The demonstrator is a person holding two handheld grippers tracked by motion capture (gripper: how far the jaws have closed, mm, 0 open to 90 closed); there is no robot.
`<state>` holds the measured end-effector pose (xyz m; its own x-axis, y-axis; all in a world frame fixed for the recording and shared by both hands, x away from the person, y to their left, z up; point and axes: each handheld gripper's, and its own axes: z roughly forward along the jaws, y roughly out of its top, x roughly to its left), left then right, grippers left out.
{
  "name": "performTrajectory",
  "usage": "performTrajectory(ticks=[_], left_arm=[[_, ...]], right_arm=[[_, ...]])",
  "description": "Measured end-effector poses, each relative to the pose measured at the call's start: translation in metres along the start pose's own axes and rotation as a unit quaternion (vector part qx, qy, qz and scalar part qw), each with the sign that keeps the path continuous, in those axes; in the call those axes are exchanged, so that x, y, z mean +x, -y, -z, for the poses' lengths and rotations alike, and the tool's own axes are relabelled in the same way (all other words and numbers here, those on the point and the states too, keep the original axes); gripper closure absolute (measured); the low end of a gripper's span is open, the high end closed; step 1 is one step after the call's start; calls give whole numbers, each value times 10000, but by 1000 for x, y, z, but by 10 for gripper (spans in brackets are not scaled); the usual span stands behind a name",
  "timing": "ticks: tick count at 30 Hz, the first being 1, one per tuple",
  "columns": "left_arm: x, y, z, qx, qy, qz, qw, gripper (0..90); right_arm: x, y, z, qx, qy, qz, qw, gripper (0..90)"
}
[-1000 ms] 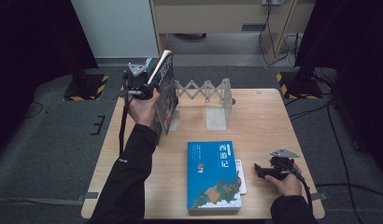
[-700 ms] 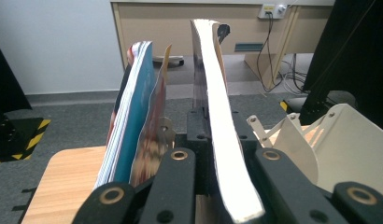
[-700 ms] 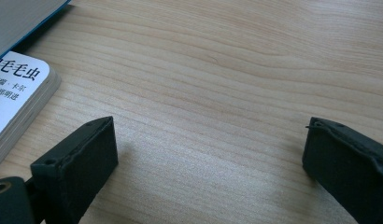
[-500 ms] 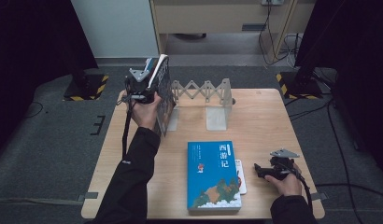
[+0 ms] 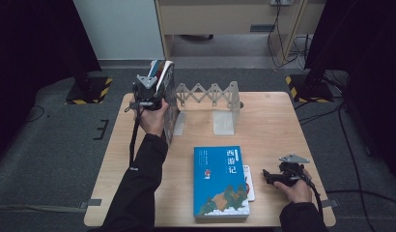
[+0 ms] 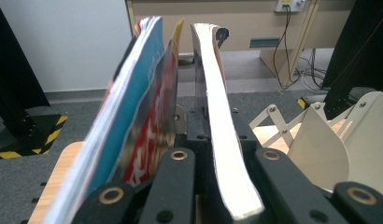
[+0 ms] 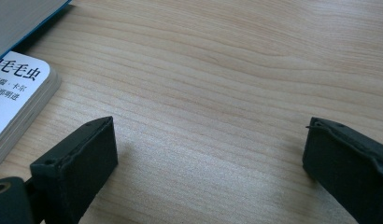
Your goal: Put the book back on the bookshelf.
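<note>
The expanding book rack at the far side of the table is taken as the reference landmark.

The left gripper is held above the left end of the rack. Its jaws are closed on a thin book, which is gripped along its lower edge and stands upright, leaning slightly. In the left gripper view, the white page edge of this book is seen running between the two black jaws, with the cover edge at the top. Just beside it, on its left in that view, further books with blue and red covers are seen standing, tilted toward the left. The white end panel of the rack is seen to the right of the held book in that view.

A blue book lies flat on the table on the near side of the rack, well apart from it. A small white book is partly tucked under the right edge of the blue book.

The right gripper is held low over the table, near side of the rack and to the right of the blue book. Its jaws are spread wide apart with nothing between them; bare wood is seen in the gap in the right gripper view. The white book lies just beside the left jaw in that view, not touching it.
</note>
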<state>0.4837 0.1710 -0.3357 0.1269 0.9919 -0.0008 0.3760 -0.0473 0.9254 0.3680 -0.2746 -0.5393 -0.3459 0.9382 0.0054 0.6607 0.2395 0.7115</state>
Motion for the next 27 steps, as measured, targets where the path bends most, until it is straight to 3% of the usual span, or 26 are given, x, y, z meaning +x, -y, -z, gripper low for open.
performTrajectory(ticks=[8,18,21,27], left_arm=[[-1,3,-5,-160,-44,77,9998,819],[0,10,-5,-177,-106,-19,9998,812],[0,13,-4,-128,-236,-212,9994,805],[1,15,-1,-198,-283,-327,9989,740]], right_arm=[[0,0,0,-5,1,-9,10000,34],[0,0,0,-5,-3,-5,10000,34],[0,0,0,-5,-1,2,10000,34],[0,0,0,-6,-1,2,10000,34]])
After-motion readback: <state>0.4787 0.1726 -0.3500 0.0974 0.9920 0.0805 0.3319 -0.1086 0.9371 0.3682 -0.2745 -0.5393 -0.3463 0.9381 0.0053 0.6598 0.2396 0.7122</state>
